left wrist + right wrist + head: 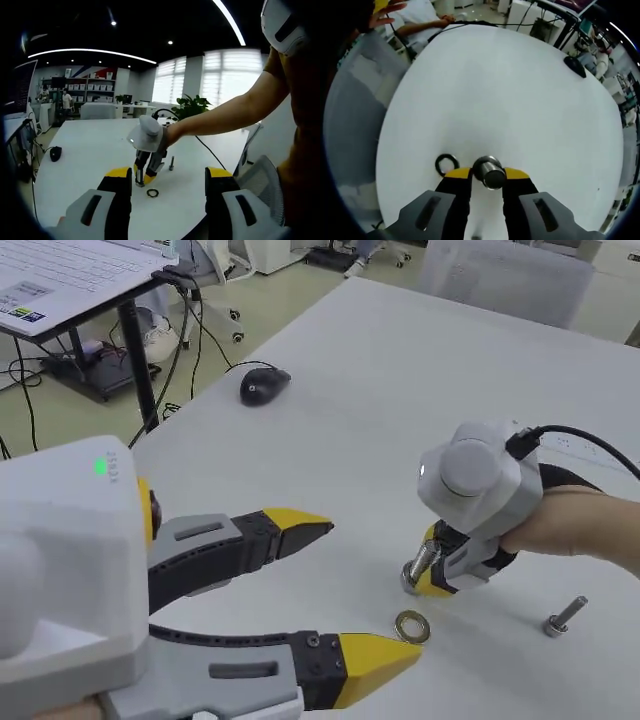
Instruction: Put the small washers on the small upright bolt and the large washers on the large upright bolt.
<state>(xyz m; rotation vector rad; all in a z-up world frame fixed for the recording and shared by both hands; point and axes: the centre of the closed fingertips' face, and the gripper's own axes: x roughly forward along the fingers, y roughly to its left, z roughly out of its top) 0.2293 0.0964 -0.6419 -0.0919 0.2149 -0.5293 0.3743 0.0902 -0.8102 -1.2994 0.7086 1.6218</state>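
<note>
the large bolt (420, 564) stands on the white table (400, 410), pinched between the yellow jaws of my right gripper (430, 577). a brass washer (412, 626) lies flat just beside that bolt, on the side nearer me. the small bolt (565, 617) sits apart to its right, my left gripper (375, 590) hangs near it with jaws spread wide around nothing, and a mouse (264, 386) lies well beyond it.

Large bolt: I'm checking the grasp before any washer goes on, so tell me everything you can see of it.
The large bolt is thick, silvery metal, shank up, its wider head down on the white table, leaning slightly. The right gripper clamps it between its yellow fingers; that gripper's view shows its round end face. No washer sits on it; a brass-coloured washer lies apart on the table.
</note>
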